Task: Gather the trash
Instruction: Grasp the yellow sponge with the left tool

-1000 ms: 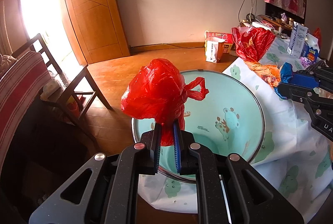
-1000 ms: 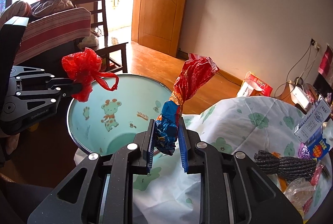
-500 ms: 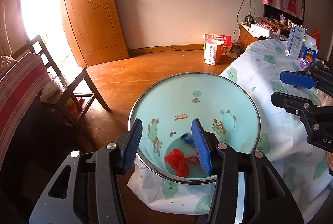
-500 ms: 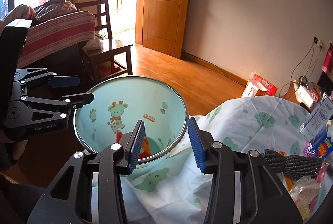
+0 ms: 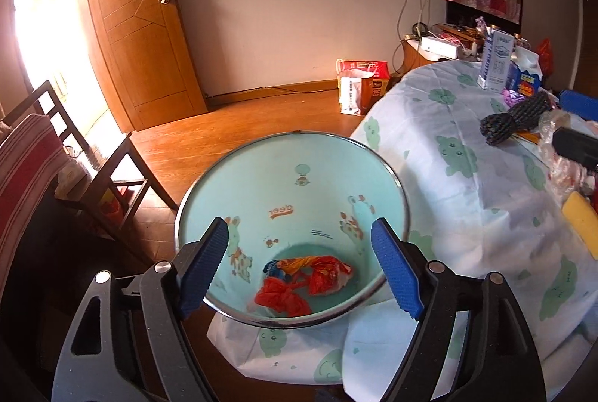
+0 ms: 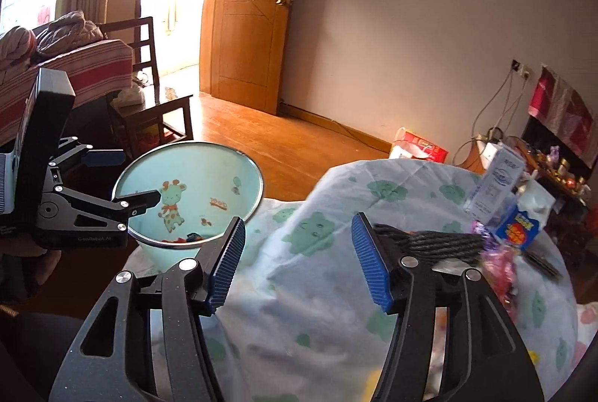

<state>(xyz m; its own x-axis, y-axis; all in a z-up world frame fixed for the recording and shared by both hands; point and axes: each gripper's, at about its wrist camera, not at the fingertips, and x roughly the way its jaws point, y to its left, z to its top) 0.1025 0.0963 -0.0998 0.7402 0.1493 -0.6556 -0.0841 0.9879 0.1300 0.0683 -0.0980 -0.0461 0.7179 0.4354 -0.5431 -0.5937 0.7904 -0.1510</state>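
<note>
A pale blue trash bin (image 5: 291,174) with cartoon animals stands beside the table; it also shows in the right wrist view (image 6: 209,178). A red plastic bag (image 5: 282,297) and a red-blue wrapper (image 5: 317,269) lie at its bottom. My left gripper (image 5: 299,267) is open and empty above the bin's near rim. My right gripper (image 6: 297,262) is open and empty over the tablecloth, right of the bin. The left gripper also shows in the right wrist view (image 6: 123,178).
The table has a white cloth with green bears (image 5: 467,185). On it lie a dark rope bundle (image 6: 429,239), a white carton (image 6: 493,185), a blue snack pack (image 6: 517,228), crinkly wrappers (image 6: 499,267) and a yellow item (image 5: 581,220). A wooden chair (image 5: 101,185) stands left.
Both grippers opened and dropped the red bag and the wrapper into the bin. The right gripper has since swung right, over the table.
</note>
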